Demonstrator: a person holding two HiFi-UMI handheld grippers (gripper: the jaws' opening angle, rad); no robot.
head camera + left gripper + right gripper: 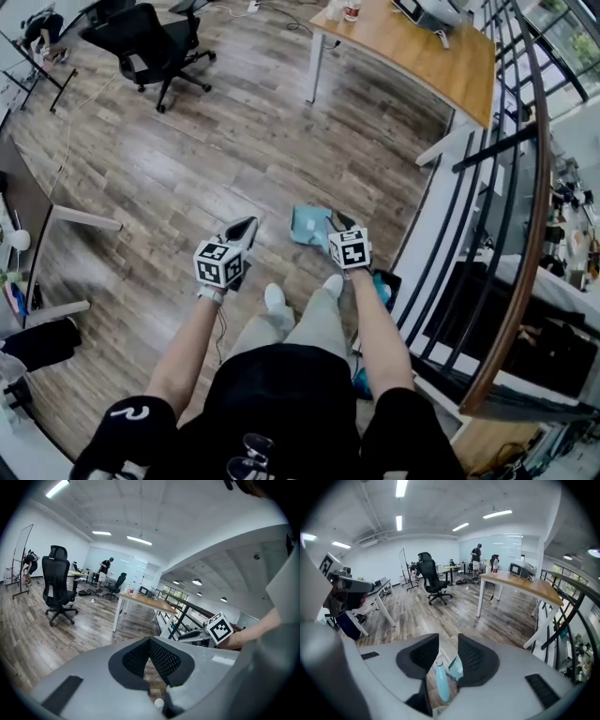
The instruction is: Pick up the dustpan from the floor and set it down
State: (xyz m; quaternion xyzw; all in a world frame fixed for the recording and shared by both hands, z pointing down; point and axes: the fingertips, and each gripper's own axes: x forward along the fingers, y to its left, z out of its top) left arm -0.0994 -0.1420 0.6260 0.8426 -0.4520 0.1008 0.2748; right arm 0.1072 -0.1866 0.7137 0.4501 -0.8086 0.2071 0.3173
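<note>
Teal plastic dustpan (306, 225) sits loose between right gripper's (447, 644) parted jaws; left gripper (150, 641) closed, empty. Black railing (487, 150) right of dustpan, plank floor (187, 169) left.

The left gripper (150, 639) has its jaws touching at the tips, holding nothing, and past it a black chair (58, 590) and a wooden table (143, 601) stand on the wood floor (28, 630).

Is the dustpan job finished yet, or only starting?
Nothing looks done for sure: the teal dustpan seems to lie on the floor. The right gripper has it lined up between open jaws but isn't squeezing it. The left gripper is shut and empty. Grabbing, lifting and setting down seem left.
</note>
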